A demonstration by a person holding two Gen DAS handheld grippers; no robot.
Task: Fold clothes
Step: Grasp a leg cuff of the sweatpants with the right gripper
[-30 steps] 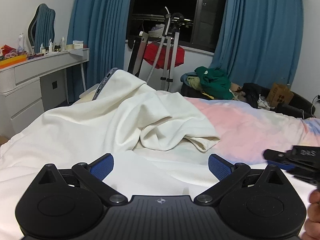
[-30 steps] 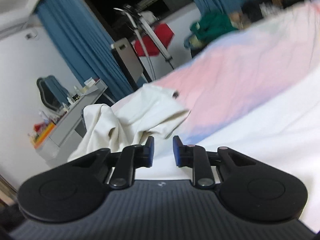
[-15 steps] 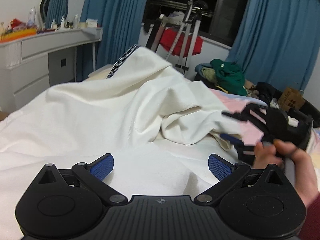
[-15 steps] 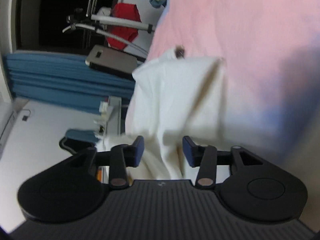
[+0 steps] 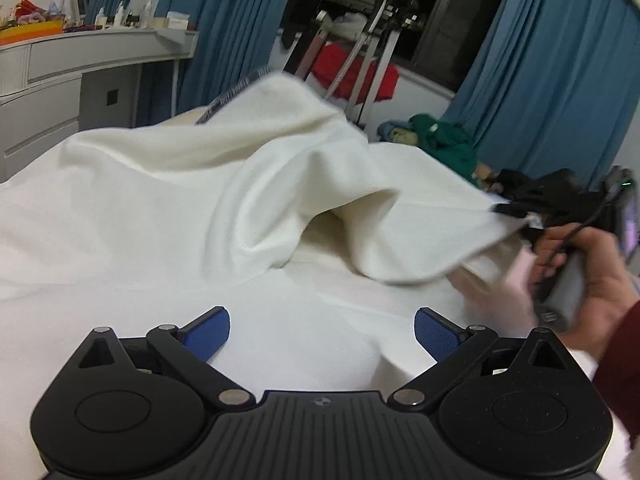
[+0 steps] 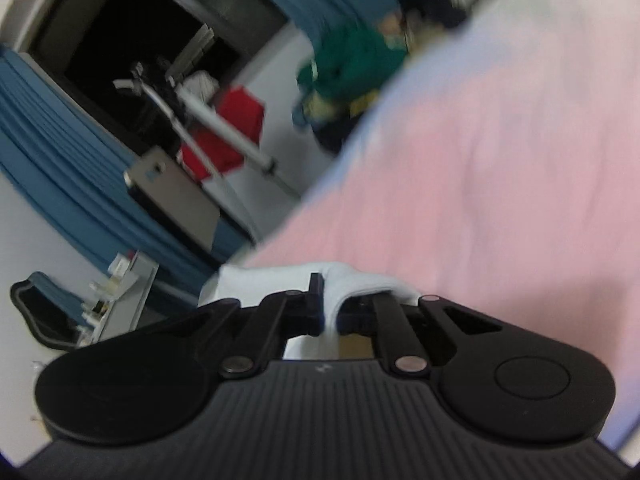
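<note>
On the bed, in the left wrist view: one cream garment (image 5: 248, 184), heaped and rumpled across the white bedding (image 5: 280, 320), part of it drawn up into a tent-like fold toward the right. Left gripper (image 5: 322, 330) low over the bedding, its two blue pads wide apart, nothing between them. At the right edge, the right gripper (image 5: 520, 216) in the right hand (image 5: 592, 280), clamped on a corner of the garment and lifting it off the sheet. Beyond: two blue curtains (image 5: 560, 80), one dressing table (image 5: 100, 52) with small bottles, one drying rack (image 5: 360, 64) with a red cloth, one green bundle (image 5: 444, 140).

In the right wrist view, tilted and blurred: right gripper (image 6: 330, 312) with jaws closed together on a fold of pale cloth, the garment (image 6: 348, 284) bunched over the fingertips. Behind it a pink and pale-blue bedcover (image 6: 500, 160), one green bundle (image 6: 352, 56), one red cloth on the rack (image 6: 232, 128).

Judging by the soft folds and easy drape: light, limp knit fabric, not slippery, no stiffness to hold a crease unaided, likely to sag and slide back unless laid flat. Best taken by corners or hem edges, one in each gripper, so a free corner opposite the held one looks the sensible spot for the open left gripper.
</note>
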